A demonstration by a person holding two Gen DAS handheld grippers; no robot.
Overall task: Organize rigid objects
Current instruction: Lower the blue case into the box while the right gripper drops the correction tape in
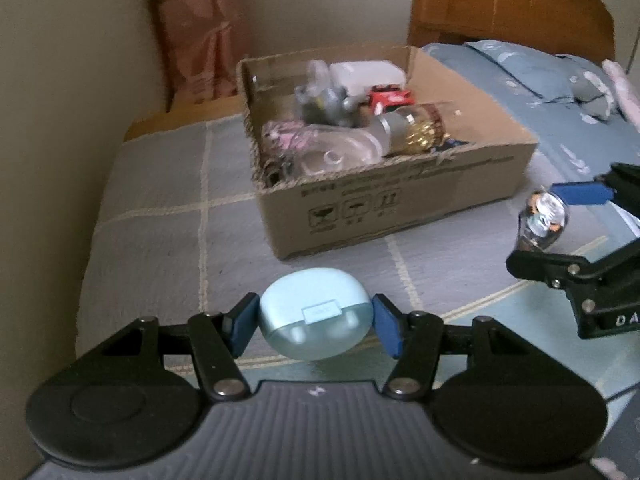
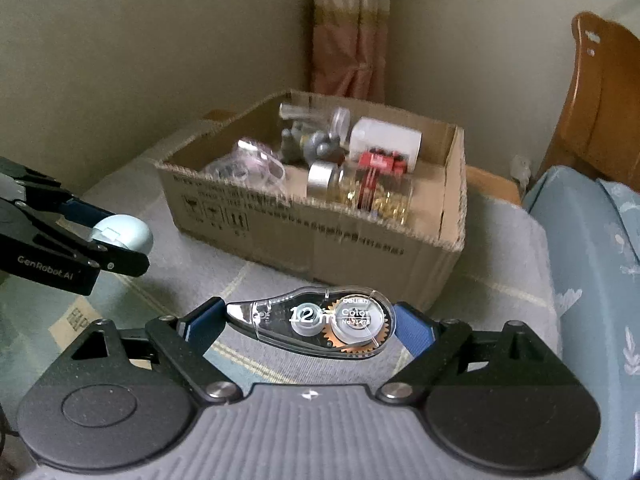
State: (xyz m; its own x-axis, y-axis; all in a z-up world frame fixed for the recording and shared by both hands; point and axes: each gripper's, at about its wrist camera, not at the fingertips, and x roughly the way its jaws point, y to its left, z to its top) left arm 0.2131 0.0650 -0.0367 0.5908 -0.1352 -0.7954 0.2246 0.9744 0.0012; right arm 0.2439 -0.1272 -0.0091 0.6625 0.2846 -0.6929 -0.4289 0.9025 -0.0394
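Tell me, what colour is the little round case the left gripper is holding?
Pale mint-blue earbud case, clearest in the left wrist view.

Left wrist view: I look forward along the left gripper (image 1: 316,326), low over the grey checked bedspread (image 1: 160,216), facing the cardboard box (image 1: 400,200) near ahead and a curtained corner behind.
Right wrist view: I look forward along the right gripper (image 2: 310,322), also low, with the box (image 2: 320,236) ahead and slightly left.
Shared ground: both views hold the box, bedspread (image 2: 500,280) and curtain (image 1: 192,28).
Cross-sight: each camera catches the other gripper at its frame edge.
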